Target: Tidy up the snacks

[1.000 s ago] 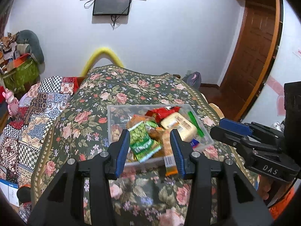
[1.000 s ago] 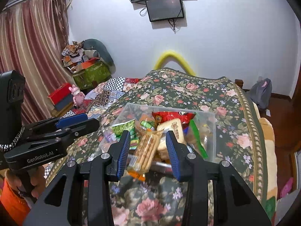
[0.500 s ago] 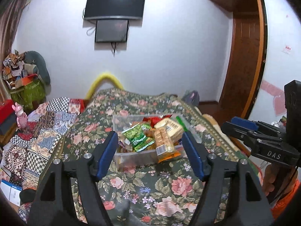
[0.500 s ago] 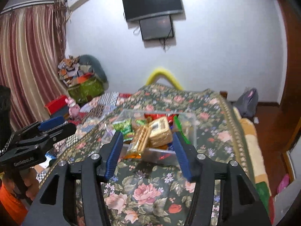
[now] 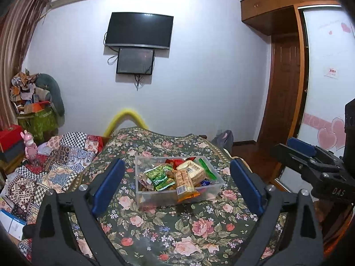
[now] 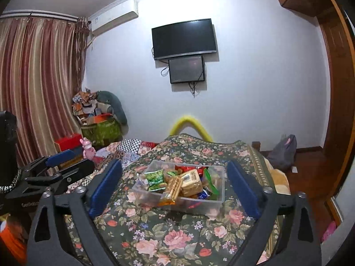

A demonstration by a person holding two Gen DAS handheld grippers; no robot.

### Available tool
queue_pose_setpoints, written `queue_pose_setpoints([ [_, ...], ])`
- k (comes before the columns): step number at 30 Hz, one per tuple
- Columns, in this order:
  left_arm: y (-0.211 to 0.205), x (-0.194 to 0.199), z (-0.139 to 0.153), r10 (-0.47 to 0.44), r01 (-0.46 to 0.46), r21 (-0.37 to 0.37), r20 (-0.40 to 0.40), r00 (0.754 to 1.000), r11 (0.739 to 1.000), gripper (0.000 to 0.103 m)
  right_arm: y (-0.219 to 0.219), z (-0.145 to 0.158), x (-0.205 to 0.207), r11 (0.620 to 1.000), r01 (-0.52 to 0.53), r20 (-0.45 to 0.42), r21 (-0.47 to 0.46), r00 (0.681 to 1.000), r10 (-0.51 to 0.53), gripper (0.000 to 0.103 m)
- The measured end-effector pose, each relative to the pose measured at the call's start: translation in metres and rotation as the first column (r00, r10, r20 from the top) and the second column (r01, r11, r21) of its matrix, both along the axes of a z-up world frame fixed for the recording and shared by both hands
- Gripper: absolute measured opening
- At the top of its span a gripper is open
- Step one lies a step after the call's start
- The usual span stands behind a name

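Note:
A clear plastic bin (image 5: 153, 197) full of snack packets sits on a floral bedspread (image 5: 177, 232). Inside lie a green packet (image 5: 158, 177), a biscuit pack (image 5: 184, 180) that hangs over the front rim, and a tan wrapped pack (image 5: 194, 169). The bin shows in the right wrist view (image 6: 199, 204) too. My left gripper (image 5: 177, 186) is open wide and empty, held back from the bin. My right gripper (image 6: 175, 186) is open wide and empty, also back from the bin. Each gripper shows at the edge of the other's view.
A patchwork quilt (image 5: 55, 161) lies left of the bedspread. A yellow curved bed rail (image 5: 126, 119) stands behind. Clutter and boxes (image 5: 33, 115) pile at the left wall. A door and wardrobe (image 5: 284, 88) are on the right. A grey bag (image 6: 284, 153) sits on the floor.
Both grippers pulled back and up from the bin and opened wider. The bin looks smaller and farther. The snacks stay in the bin.

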State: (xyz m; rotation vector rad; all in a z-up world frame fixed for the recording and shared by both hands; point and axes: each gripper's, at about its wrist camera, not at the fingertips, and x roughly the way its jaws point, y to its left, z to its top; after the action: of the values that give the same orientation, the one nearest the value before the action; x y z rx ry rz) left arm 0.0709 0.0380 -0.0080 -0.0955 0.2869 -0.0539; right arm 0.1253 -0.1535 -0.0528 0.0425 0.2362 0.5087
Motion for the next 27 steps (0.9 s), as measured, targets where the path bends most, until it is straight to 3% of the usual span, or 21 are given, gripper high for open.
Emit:
queue_pose_setpoints([
  [11,-0.005,-0.015,0.010,0.006,-0.006,0.006,0.040,0.999,1.000,0.102,0.001,0.001,-0.006,1.000,0.017,0.033,-0.008,0.999,-0.017,0.103],
  [27,-0.007,-0.013,0.010,0.004,-0.003,-0.010,0.037,0.999,1.000,0.102,-0.002,-0.003,-0.009,1.000,0.011,0.029,0.002,1.000,-0.012,0.103],
])
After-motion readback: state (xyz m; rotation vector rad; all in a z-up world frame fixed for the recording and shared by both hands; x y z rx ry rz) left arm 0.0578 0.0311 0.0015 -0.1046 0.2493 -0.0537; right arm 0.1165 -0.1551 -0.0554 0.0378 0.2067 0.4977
